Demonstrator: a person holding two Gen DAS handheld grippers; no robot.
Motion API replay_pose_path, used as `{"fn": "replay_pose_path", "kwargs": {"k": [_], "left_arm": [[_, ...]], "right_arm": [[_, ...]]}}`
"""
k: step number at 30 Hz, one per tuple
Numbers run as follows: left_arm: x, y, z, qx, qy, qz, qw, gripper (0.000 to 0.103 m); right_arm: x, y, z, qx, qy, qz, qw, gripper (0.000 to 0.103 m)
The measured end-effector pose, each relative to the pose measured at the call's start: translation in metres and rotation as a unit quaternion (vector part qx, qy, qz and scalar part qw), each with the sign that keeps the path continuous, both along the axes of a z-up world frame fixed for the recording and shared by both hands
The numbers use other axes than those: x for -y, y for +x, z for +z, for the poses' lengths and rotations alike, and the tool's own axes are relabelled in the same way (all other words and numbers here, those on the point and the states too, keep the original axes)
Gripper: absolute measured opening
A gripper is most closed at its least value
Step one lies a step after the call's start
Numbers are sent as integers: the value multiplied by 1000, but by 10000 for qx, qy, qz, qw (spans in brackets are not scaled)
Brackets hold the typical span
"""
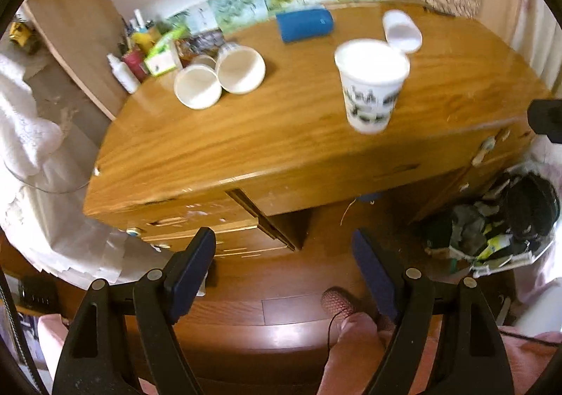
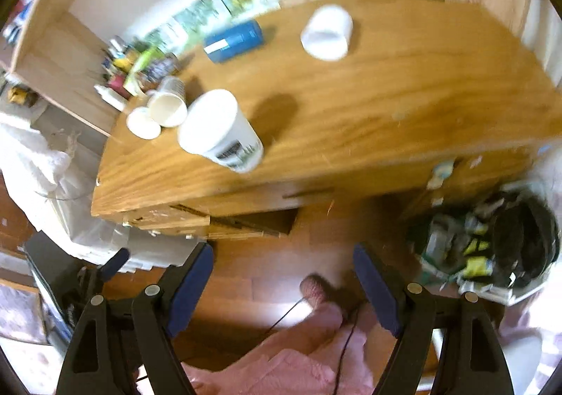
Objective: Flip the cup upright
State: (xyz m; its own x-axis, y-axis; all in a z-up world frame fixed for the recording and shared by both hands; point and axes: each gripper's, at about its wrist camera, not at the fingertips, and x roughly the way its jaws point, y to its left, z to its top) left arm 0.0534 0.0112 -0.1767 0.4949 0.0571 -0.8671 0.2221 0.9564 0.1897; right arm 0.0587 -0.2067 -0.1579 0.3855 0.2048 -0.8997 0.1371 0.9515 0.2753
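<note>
A white paper cup with a dark printed band (image 1: 370, 86) stands upright, mouth up, on the wooden desk (image 1: 281, 135); it also shows in the right wrist view (image 2: 221, 130). A plain white cup (image 1: 402, 30) lies on its side farther back, also in the right wrist view (image 2: 327, 32). My left gripper (image 1: 284, 261) is open and empty, held back from the desk above the floor. My right gripper (image 2: 282, 275) is open and empty, also back from the desk's front edge.
Two more white cups (image 1: 219, 77) lie at the desk's left, next to bottles and boxes (image 1: 147, 47). A blue roll (image 1: 304, 24) lies at the back. A full bin (image 1: 509, 230) stands on the floor at the right. White cloth (image 1: 31, 135) is at the left.
</note>
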Motion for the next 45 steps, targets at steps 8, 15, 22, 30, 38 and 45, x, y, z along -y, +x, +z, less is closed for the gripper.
{"fn": "replay_pose_path", "kwargs": {"k": [8, 15, 22, 30, 38, 45], "left_arm": [[0, 1, 70, 67, -806, 316, 9962, 83], [3, -7, 115, 367, -1099, 220, 9930, 83], [-3, -17, 155, 1215, -1407, 602, 9807, 83], [-5, -31, 175, 2142, -1064, 775, 9679, 91], [-15, -38, 191, 2898, -1086, 979, 9459, 103], [-14, -35, 194, 3054, -1168, 863, 9411, 103]], "right_arm": [[-3, -22, 66, 774, 120, 220, 9967, 83], [-11, -51, 120, 1570, -157, 331, 9869, 84], [-24, -57, 144, 2257, -393, 558, 9718, 84], [-38, -60, 156, 2767, -449, 679, 9575, 86], [-36, -56, 159, 3007, -387, 560, 9513, 91], [-36, -57, 164, 3214, -563, 454, 9442, 103]]}}
